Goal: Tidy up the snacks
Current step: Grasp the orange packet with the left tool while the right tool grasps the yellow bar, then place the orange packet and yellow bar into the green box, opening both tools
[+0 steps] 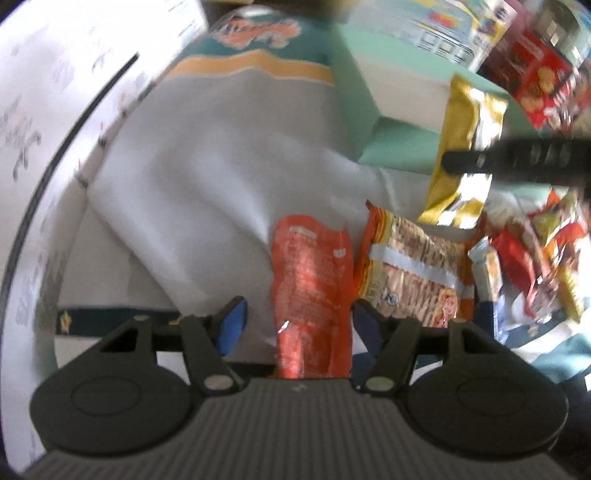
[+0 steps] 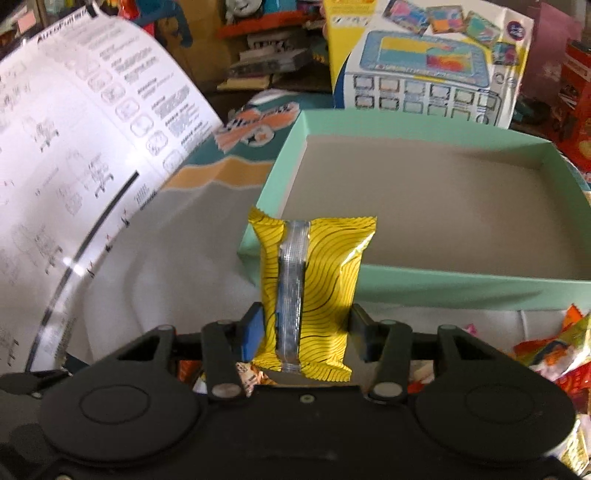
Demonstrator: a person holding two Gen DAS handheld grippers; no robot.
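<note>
Right tongs point(image 2: 306, 334) grip the yellow packet point(image 2: 314, 291); carry it over the green box point(image 2: 443, 284) rim before letting go. Left tongs point(image 1: 295, 325) stand half-wide around the orange packet point(image 1: 314, 288), not pressing.

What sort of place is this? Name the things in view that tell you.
Probably a cluttered home playroom or storeroom: a boxed children's toy and a toy train face stand behind an open mint-green box, with loose snack packets on a printed cloth.

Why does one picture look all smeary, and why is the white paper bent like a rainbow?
Left wrist view: smeared by blur, so the orange packet and the snack pile look fuzzy. Right wrist view: sharper, the yellow packet crisp, with a small glare spot on the paper. Both views: the fisheye lens bends the white paper.
</note>
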